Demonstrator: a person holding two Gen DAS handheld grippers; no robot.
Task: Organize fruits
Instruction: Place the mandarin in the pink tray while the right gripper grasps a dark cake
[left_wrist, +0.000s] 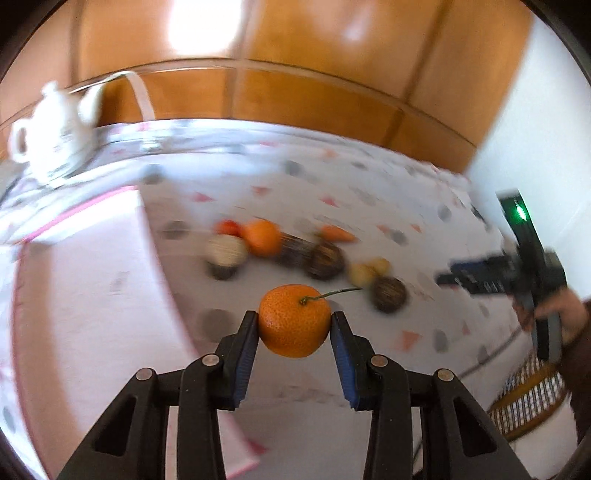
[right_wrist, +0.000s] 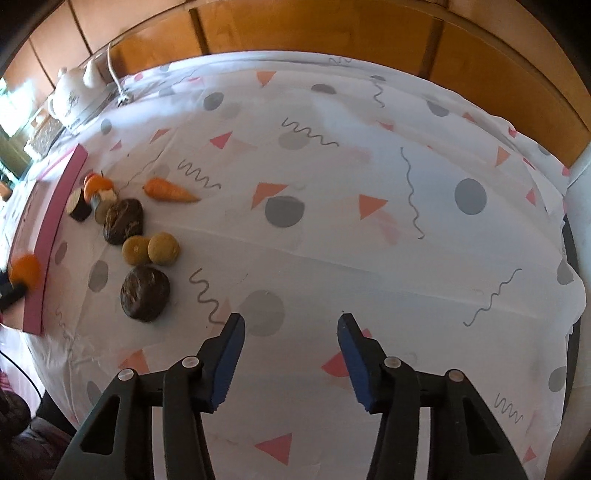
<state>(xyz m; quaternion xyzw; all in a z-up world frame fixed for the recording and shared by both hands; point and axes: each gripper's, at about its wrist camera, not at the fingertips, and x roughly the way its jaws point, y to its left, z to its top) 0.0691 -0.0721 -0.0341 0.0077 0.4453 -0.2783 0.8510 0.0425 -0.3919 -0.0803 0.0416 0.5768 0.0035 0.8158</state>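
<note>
My left gripper (left_wrist: 294, 317) is shut on an orange mandarin (left_wrist: 291, 330) with a thin green stalk, held above the patterned tablecloth (left_wrist: 369, 192). The same mandarin (right_wrist: 25, 271) shows at the far left of the right wrist view, over a pink-edged flat box (right_wrist: 55, 221). My right gripper (right_wrist: 291, 321) stands open over bare cloth with nothing between its blue pads. A pile lies to its left: a carrot (right_wrist: 170, 191), two dark brown round pieces (right_wrist: 145, 293), two yellow-green fruits (right_wrist: 163, 248), another orange (right_wrist: 96, 186).
A white teapot (left_wrist: 55, 129) stands at the table's back left beside a cable. A wicker basket (left_wrist: 528, 398) sits at the lower right in the left wrist view, under the hand (left_wrist: 561, 314) that holds the right gripper. Wooden panelling runs behind the table.
</note>
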